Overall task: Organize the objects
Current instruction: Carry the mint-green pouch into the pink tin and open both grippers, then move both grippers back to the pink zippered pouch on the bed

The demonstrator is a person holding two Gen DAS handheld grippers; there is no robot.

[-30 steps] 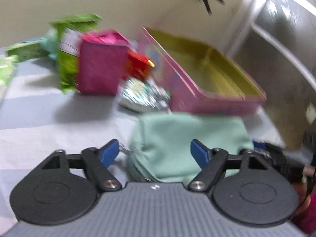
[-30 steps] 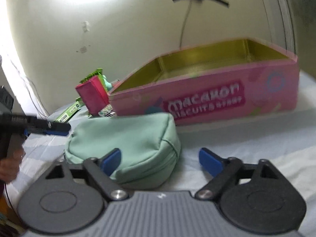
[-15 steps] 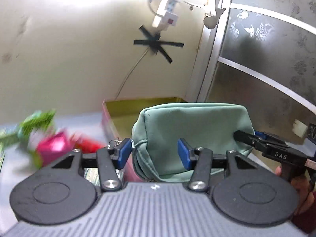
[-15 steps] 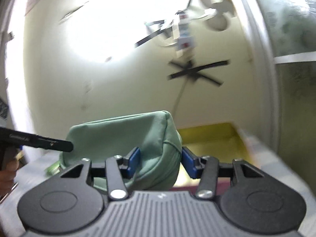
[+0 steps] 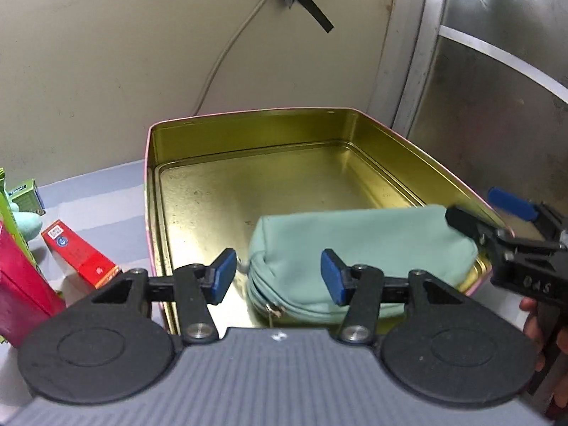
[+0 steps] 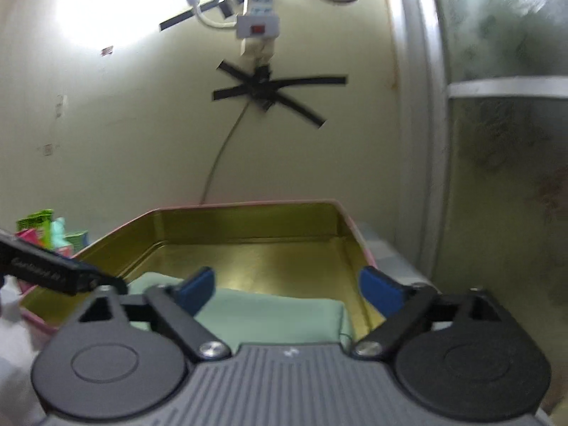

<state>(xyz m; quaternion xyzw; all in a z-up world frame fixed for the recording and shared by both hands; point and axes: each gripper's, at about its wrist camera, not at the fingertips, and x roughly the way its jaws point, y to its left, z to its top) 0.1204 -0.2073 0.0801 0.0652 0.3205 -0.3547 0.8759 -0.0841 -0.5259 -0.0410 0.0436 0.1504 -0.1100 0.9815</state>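
Soft mint pouch (image 5: 362, 245) lies in gold tin (image 5: 248, 184); left tongs (image 5: 277, 277) narrow, right tongs (image 6: 287, 289) opening wide.

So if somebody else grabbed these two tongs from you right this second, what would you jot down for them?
Left tongs: part open, nothing pinched; pouch end sits just beyond them.
Right tongs: opening wide, pouch let go.
Mint pouch: lying inside the gold-lined tin, near its front right corner.
Done: pouch is put away.
Left: red box, magenta box and green packets, all outside the tin to its left.
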